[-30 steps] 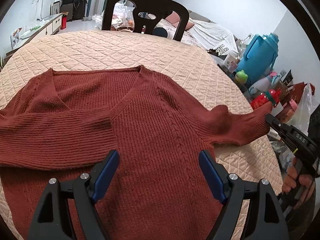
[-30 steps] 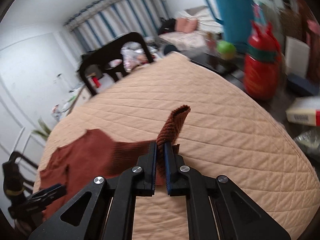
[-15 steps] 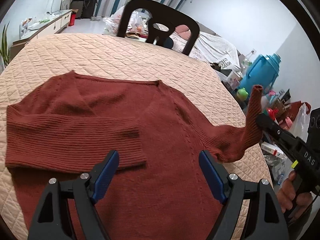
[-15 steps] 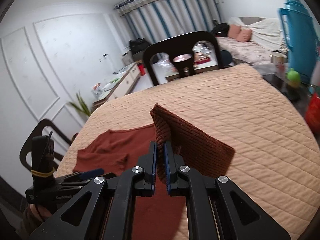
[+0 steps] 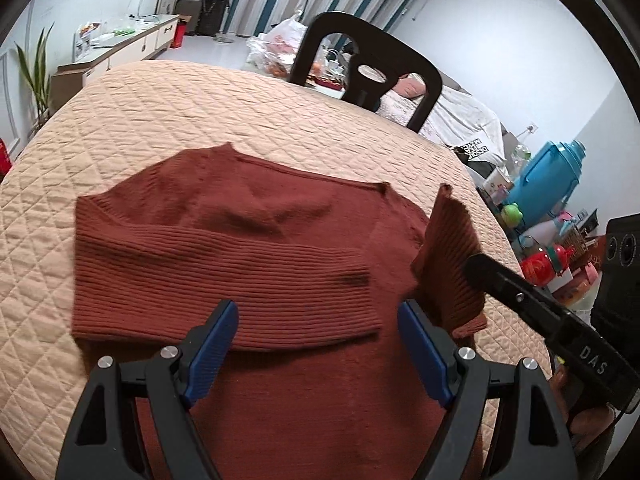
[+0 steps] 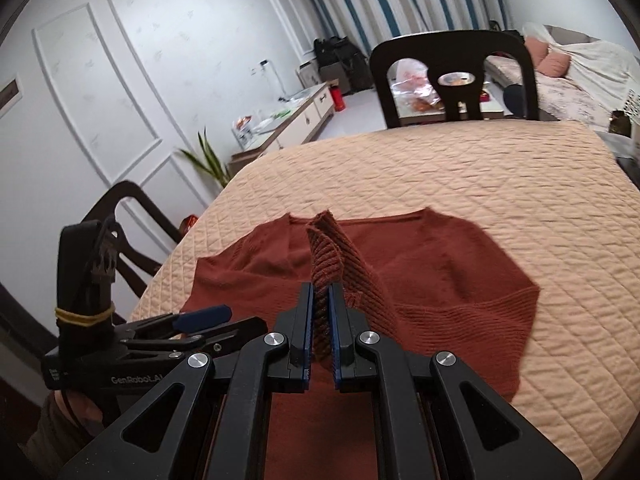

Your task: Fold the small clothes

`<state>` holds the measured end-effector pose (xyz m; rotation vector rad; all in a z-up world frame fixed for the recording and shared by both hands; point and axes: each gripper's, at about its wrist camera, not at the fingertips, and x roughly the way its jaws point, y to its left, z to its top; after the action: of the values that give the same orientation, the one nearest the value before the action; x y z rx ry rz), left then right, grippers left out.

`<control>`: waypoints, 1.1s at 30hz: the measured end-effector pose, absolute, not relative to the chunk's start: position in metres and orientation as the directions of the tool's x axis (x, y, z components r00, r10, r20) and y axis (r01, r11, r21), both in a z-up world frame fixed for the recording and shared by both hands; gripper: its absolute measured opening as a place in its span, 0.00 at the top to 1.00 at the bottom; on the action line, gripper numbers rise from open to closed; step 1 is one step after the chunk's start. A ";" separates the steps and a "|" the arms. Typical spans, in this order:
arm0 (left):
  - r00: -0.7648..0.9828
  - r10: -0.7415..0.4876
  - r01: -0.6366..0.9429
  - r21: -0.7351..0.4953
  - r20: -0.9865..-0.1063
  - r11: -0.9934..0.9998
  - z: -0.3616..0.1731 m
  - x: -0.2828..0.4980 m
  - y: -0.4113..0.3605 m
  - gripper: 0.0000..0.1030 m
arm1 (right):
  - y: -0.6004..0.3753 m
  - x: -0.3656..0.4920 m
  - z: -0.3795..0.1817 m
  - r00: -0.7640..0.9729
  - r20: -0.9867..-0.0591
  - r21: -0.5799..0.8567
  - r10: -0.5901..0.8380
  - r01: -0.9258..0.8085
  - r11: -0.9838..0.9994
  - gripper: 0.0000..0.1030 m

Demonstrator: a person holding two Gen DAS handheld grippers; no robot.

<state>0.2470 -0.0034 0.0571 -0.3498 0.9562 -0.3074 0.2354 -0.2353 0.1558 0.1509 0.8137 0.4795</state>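
Soft, even, perhaps window daylight; faint shadows, strong fisheye bending, dark vignetted corners, slight blur on the quilt [image 6: 500, 184].

Landmark: rust-red sweater [image 6: 432, 276], flat on quilted beige cover [image 6: 520, 184].
R gripper [image 6: 320, 336]: at sweater's near edge, jaws clamped on ribbed sleeve cuff [image 6: 326, 248], cuff held upright above sweater body.
L gripper [image 6: 200, 318]: left of sweater, jaws apart, nothing btwn.
Black chair [image 6: 452, 68]: beyond sweater, past cover's far edge.

Sweater [image 5: 280, 280] lies on the quilted table [image 5: 200, 112] (chair [image 5: 368, 68] behind it).
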 end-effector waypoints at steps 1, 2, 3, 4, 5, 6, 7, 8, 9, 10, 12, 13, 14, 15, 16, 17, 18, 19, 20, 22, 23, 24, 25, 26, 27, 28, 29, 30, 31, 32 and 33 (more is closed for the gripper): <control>0.543 -0.400 0.094 -0.419 -0.739 0.903 0.056 0.247 -0.001 0.19 | -0.231 0.238 0.152 0.579 -0.668 0.311 0.467 -0.354 0.882 0.93; 0.543 -0.395 0.090 -0.417 -0.741 0.905 0.055 0.248 0.002 0.19 | -0.229 0.239 0.150 0.574 -0.672 0.311 0.468 -0.354 0.882 0.93; 0.542 -0.392 0.084 -0.416 -0.743 0.905 0.054 0.248 0.004 0.19 | -0.227 0.241 0.147 0.566 -0.678 0.313 0.469 -0.355 0.881 0.93; 0.542 -0.388 0.079 -0.415 -0.745 0.907 0.053 0.248 0.006 0.19 | -0.225 0.242 0.145 0.561 -0.681 0.315 0.471 -0.356 0.880 0.93; 0.541 -0.382 0.074 -0.410 -0.749 0.909 0.051 0.250 0.008 0.19 | -0.222 0.243 0.142 0.552 -0.688 0.315 0.472 -0.359 0.879 0.93; 0.540 -0.379 0.069 -0.409 -0.752 0.910 0.050 0.250 0.010 0.19 | -0.220 0.244 0.140 0.548 -0.691 0.313 0.471 -0.361 0.878 0.93; 0.539 -0.376 0.064 -0.409 -0.753 0.910 0.049 0.251 0.012 0.19 | -0.218 0.245 0.137 0.541 -0.696 0.311 0.471 -0.363 0.878 0.93; 0.537 -0.374 0.062 -0.407 -0.756 0.911 0.048 0.253 0.013 0.19 | -0.217 0.245 0.136 0.537 -0.700 0.310 0.471 -0.366 0.878 0.93; 0.536 -0.374 0.058 -0.409 -0.757 0.911 0.047 0.253 0.014 0.19 | -0.215 0.245 0.134 0.532 -0.705 0.307 0.469 -0.367 0.878 0.93; 0.535 -0.375 0.058 -0.411 -0.757 0.910 0.047 0.252 0.016 0.19 | -0.213 0.246 0.131 0.526 -0.709 0.309 0.470 -0.368 0.877 0.93; 0.534 -0.375 0.057 -0.410 -0.758 0.910 0.046 0.252 0.018 0.19 | -0.210 0.245 0.129 0.519 -0.713 0.307 0.472 -0.375 0.875 0.93; 0.535 -0.371 0.054 -0.408 -0.759 0.911 0.046 0.252 0.019 0.19 | -0.208 0.246 0.129 0.515 -0.714 0.307 0.475 -0.380 0.873 0.93; 0.534 -0.370 0.053 -0.407 -0.760 0.912 0.046 0.252 0.020 0.19 | -0.206 0.245 0.128 0.513 -0.714 0.307 0.477 -0.383 0.871 0.93; 0.534 -0.370 0.051 -0.408 -0.760 0.911 0.045 0.252 0.021 0.19 | -0.205 0.245 0.129 0.510 -0.713 0.310 0.482 -0.388 0.868 0.93; 0.534 -0.370 0.048 -0.409 -0.761 0.911 0.045 0.252 0.022 0.19 | -0.203 0.246 0.128 0.506 -0.712 0.312 0.486 -0.392 0.865 0.93; 0.533 -0.369 0.047 -0.409 -0.761 0.911 0.045 0.252 0.023 0.19 | -0.203 0.246 0.127 0.502 -0.714 0.314 0.489 -0.394 0.864 0.93; 0.534 -0.367 0.045 -0.408 -0.762 0.912 0.045 0.251 0.024 0.19 | -0.200 0.247 0.125 0.496 -0.721 0.311 0.485 -0.394 0.865 0.93; 0.534 -0.365 0.043 -0.406 -0.763 0.913 0.045 0.250 0.023 0.19 | -0.199 0.247 0.123 0.491 -0.726 0.308 0.481 -0.394 0.866 0.93; 0.534 -0.365 0.046 -0.405 -0.763 0.913 0.045 0.250 0.023 0.19 | -0.198 0.248 0.120 0.485 -0.730 0.310 0.481 -0.393 0.866 0.93; 0.536 -0.363 0.046 -0.404 -0.762 0.914 0.045 0.249 0.024 0.19 | -0.196 0.249 0.114 0.469 -0.737 0.322 0.487 -0.391 0.863 0.93; 0.535 -0.364 0.048 -0.403 -0.762 0.914 0.046 0.248 0.023 0.19 | -0.196 0.249 0.112 0.466 -0.737 0.327 0.489 -0.387 0.862 0.93; 0.540 -0.363 0.045 -0.404 -0.760 0.913 0.046 0.247 0.024 0.19 | -0.196 0.250 0.109 0.460 -0.739 0.338 0.493 -0.380 0.861 0.93; 0.547 -0.358 0.041 -0.403 -0.757 0.914 0.048 0.246 0.025 0.19 | -0.197 0.251 0.108 0.455 -0.742 0.342 0.492 -0.374 0.862 0.93; 0.553 -0.353 0.040 -0.400 -0.754 0.916 0.049 0.246 0.025 0.19 | -0.198 0.253 0.105 0.447 -0.747 0.353 0.492 -0.360 0.863 0.93; 0.558 -0.352 0.039 -0.400 -0.751 0.916 0.050 0.245 0.026 0.19 | -0.199 0.254 0.104 0.442 -0.745 0.366 0.500 -0.356 0.860 0.93; 0.562 -0.351 0.039 -0.400 -0.749 0.916 0.051 0.245 0.027 0.19 | -0.201 0.254 0.104 0.439 -0.740 0.378 0.509 -0.355 0.855 0.90; 0.563 -0.349 0.039 -0.398 -0.749 0.917 0.052 0.245 0.027 0.19 | -0.202 0.253 0.105 0.438 -0.736 0.386 0.516 -0.353 0.852 0.89; 0.566 -0.344 0.035 -0.395 -0.749 0.918 0.052 0.245 0.027 0.19 | -0.203 0.252 0.107 0.440 -0.735 0.387 0.516 -0.352 0.852 0.82; 0.572 -0.335 0.034 -0.386 -0.749 0.922 0.054 0.245 0.026 0.19 | -0.203 0.251 0.108 0.439 -0.735 0.387 0.516 -0.354 0.852 0.76; 0.573 -0.334 0.039 -0.382 -0.748 0.923 0.055 0.245 0.025 0.19 | -0.203 0.250 0.111 0.433 -0.732 0.394 0.526 -0.360 0.845 0.75; 0.573 -0.339 0.042 -0.386 -0.746 0.922 0.055 0.246 0.023 0.19 | -0.204 0.248 0.114 0.433 -0.725 0.402 0.536 -0.367 0.839 0.74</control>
<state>0.2456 0.0232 0.0555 -0.3449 0.9379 -0.2285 0.2481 -0.2038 0.1141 0.1950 0.9722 0.5671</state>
